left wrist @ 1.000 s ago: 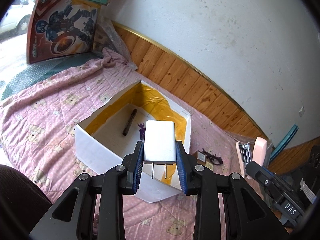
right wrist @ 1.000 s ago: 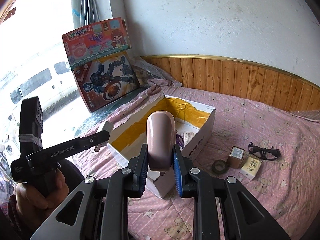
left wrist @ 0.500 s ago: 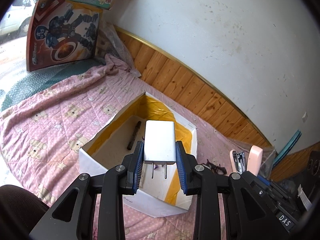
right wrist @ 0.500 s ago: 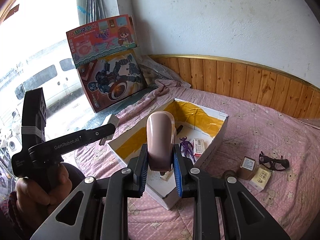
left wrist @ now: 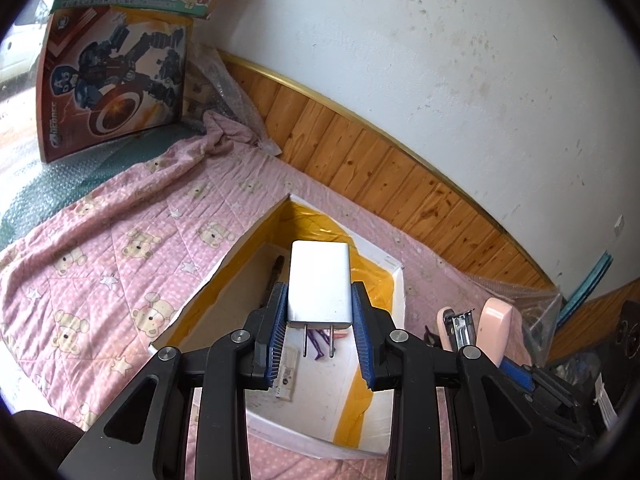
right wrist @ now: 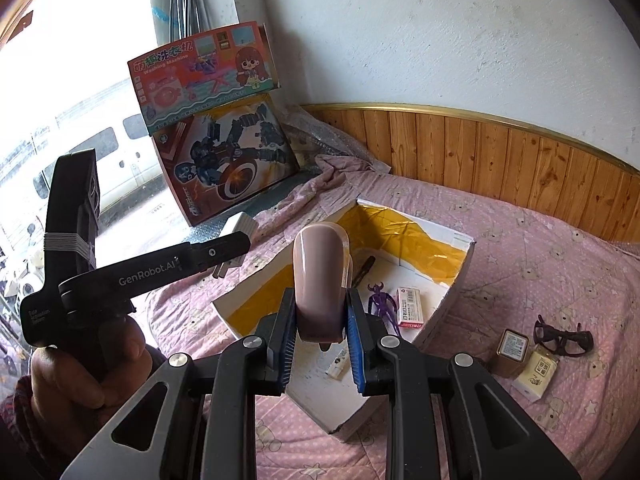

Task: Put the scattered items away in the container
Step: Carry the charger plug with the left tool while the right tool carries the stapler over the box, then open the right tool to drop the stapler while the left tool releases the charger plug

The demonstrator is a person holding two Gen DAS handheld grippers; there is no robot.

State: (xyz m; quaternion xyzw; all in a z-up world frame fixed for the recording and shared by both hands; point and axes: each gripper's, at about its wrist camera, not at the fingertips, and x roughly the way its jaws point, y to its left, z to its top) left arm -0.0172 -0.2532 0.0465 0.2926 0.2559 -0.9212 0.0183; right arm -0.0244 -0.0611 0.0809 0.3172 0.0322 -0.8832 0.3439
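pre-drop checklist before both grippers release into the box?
1. Left gripper clamps white two-prong charger: ok.
2. Right gripper clamps pink plastic stapler: ok.
3. Charger in line with open white cardboard box with yellow tape lining: ok in this view; height cannot tell.
4. Stapler fully past the box wall: cannot tell.
5. Bare box floor free beside black marker, purple figure: ok.
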